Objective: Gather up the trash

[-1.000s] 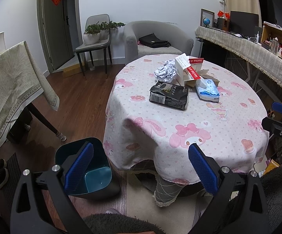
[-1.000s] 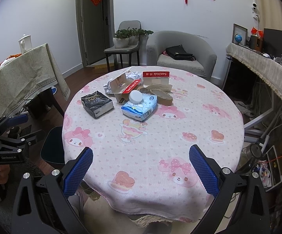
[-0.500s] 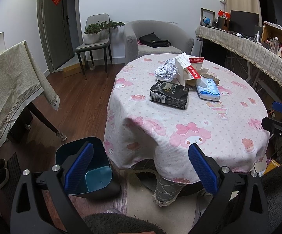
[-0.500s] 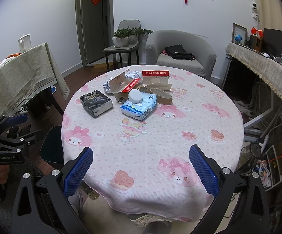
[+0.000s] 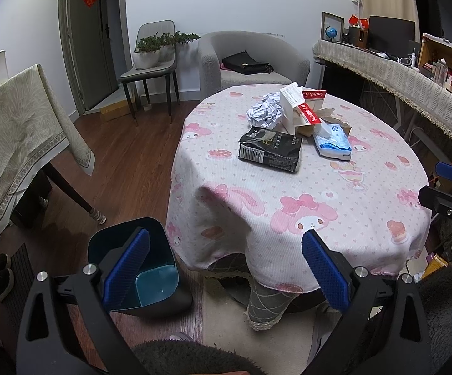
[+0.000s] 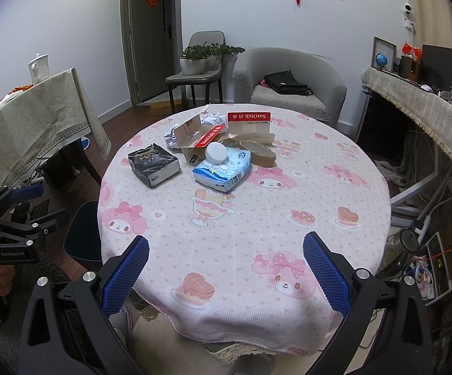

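Trash lies on a round table with a pink cartoon cloth [image 6: 257,218]: a black foil bag [image 6: 154,168], a blue tissue pack [image 6: 222,172] with a white lid [image 6: 215,152] on it, a red-and-white SanDisk box [image 6: 249,123], an open carton [image 6: 194,134] and crumpled foil [image 5: 265,113]. The black bag [image 5: 271,150] and tissue pack [image 5: 332,142] also show in the left wrist view. A dark blue bin [image 5: 138,268] stands on the floor left of the table. My left gripper [image 5: 226,265] is open and empty above the bin and table edge. My right gripper [image 6: 226,272] is open and empty over the table's near edge.
A side table with a beige cloth [image 5: 16,131] stands at the left. A grey chair with potted plants [image 5: 154,59] and a grey armchair [image 6: 288,81] stand at the back wall. A cloth-covered counter [image 6: 419,106] runs along the right.
Both grippers have drifted slightly back and up from the table; the trash looks a little farther away. Nothing was taken hold of.
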`<state>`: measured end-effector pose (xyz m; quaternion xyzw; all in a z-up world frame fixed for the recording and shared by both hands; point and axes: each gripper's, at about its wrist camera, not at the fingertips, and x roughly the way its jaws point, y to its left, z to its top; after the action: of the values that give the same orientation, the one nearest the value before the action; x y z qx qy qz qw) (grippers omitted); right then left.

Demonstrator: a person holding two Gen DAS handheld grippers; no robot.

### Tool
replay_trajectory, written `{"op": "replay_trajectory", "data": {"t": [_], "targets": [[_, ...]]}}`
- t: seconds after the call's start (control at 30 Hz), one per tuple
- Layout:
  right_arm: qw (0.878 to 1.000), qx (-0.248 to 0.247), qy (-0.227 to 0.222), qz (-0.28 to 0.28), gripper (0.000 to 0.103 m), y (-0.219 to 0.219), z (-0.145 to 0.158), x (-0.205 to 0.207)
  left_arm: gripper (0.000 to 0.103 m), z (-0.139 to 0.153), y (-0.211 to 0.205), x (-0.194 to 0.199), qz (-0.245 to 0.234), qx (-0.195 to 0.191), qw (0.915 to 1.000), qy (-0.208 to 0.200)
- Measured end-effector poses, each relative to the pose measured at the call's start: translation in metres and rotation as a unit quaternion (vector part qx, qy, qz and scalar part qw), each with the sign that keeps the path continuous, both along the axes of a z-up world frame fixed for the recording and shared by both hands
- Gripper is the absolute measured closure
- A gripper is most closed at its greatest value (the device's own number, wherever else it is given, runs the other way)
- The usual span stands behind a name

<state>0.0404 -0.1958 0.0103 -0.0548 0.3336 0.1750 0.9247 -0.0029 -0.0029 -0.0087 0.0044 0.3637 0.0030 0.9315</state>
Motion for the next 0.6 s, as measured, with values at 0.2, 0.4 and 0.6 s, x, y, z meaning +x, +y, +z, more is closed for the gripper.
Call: {"op": "replay_trajectory", "data": {"t": [0.2,0.4,0.6], "targets": [[1.000,-0.001,0.000,0.000,0.003,0.0002,-0.0005,0.0004,0.004,-0.0005,-0.0011,0.0008,0.000,-0.001,1.0000,0.002],[1.000,-0.006,0.002,-0.001,0.003,-0.0035,-0.0045,-0.0007,0.004,0.0014,-0.0024,0.0009,-0.010,0.000,1.0000,-0.001],[1.000,-0.005,0.007,0.005,0.003,-0.0073,0.0007,-0.0014,0.004,0.0055,-0.0021,-0.0005,-0.052,-0.021,0.9984,-0.007]]}}
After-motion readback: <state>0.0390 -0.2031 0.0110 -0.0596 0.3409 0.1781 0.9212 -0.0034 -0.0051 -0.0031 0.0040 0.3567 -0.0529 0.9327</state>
